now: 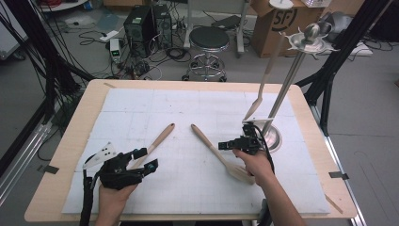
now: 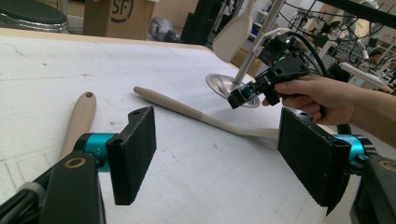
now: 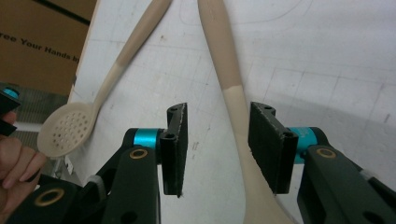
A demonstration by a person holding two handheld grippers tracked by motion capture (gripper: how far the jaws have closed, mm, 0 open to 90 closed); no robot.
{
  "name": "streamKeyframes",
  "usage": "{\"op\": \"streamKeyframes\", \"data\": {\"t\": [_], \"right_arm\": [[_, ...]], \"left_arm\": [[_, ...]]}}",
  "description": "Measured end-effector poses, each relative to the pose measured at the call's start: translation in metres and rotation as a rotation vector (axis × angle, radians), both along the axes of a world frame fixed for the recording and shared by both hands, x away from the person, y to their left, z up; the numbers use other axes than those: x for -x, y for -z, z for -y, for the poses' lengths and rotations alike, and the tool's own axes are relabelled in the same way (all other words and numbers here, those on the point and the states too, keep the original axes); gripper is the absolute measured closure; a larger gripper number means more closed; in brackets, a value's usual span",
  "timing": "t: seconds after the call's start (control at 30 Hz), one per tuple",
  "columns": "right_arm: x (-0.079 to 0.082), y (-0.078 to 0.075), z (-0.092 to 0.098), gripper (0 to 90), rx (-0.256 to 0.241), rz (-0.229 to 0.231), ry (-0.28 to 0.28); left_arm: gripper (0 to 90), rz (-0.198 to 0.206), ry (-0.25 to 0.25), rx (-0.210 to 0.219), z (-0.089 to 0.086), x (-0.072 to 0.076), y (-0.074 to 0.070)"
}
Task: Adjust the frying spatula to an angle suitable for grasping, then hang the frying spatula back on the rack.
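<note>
High view: two wooden utensils flat on the white mat [image 1: 141, 108], handles converging toward the far middle like an inverted V. Slotted spoon [image 1: 157, 140] running from its handle tip at far centre down-left toward the left gripper [image 1: 147, 159], head hidden under that gripper. Spatula [image 1: 217, 153] running from its handle tip at far centre down-right, blade near the person, under the right hand [image 1: 254, 162]. Right gripper [image 1: 231, 143] just over the spatula's neck, pointing left. Beyond it, a metal stand [image 1: 282, 89] with another spatula hanging.

Left gripper view: jaws wide apart, nothing between. Spoon handle [image 2: 80, 119] at left, spatula [image 2: 196, 114] lying across ahead, right gripper [image 2: 245, 93] just above it.

Right gripper view: jaws moderately open, straddling the spatula [image 3: 233, 102] without visible contact; long axis running away between the pads. Slotted spoon [image 3: 93, 98] to the left, perforated bowl nearest.
</note>
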State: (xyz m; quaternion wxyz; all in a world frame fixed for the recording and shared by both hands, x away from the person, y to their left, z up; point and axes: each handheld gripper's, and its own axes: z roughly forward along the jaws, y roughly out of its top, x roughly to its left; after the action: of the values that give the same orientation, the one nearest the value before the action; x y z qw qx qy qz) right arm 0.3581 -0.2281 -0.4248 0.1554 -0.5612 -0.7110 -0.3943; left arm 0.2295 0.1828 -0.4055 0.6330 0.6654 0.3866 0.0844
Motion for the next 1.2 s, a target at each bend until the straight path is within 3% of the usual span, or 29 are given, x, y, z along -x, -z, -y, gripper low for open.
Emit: {"op": "streamKeyframes", "data": {"t": [0.33,0.57,0.67,1.03,1.07,1.13,1.2], "right_arm": [[-0.007,0.012,-0.012,58.3,0.089,-0.066,-0.066],[-0.008,0.015,-0.014,59.6,0.105,-0.074,-0.092],[-0.008,0.018,-0.016,60.4,0.145,-0.077,-0.106],[-0.005,0.018,-0.025,62.6,0.151,-0.081,-0.149],[-0.004,0.018,-0.027,63.3,0.15,-0.106,-0.15],[-0.003,0.018,-0.031,63.6,0.156,-0.112,-0.165],[-0.002,0.019,-0.034,64.1,0.151,-0.097,-0.17]], "left_arm": [[28.9,-0.001,0.002,0.001,0.0,0.0,0.0],[28.9,-0.003,0.006,-0.002,0.002,0.0,0.001],[28.9,-0.004,0.004,-0.003,0.002,0.0,0.0],[28.9,-0.005,0.005,-0.003,0.001,-0.001,0.0],[28.9,-0.003,0.003,-0.003,0.001,-0.001,0.0],[28.9,-0.002,0.004,-0.003,0.0,-0.001,0.0],[28.9,-0.003,0.005,0.001,0.001,0.0,0.0]]}}
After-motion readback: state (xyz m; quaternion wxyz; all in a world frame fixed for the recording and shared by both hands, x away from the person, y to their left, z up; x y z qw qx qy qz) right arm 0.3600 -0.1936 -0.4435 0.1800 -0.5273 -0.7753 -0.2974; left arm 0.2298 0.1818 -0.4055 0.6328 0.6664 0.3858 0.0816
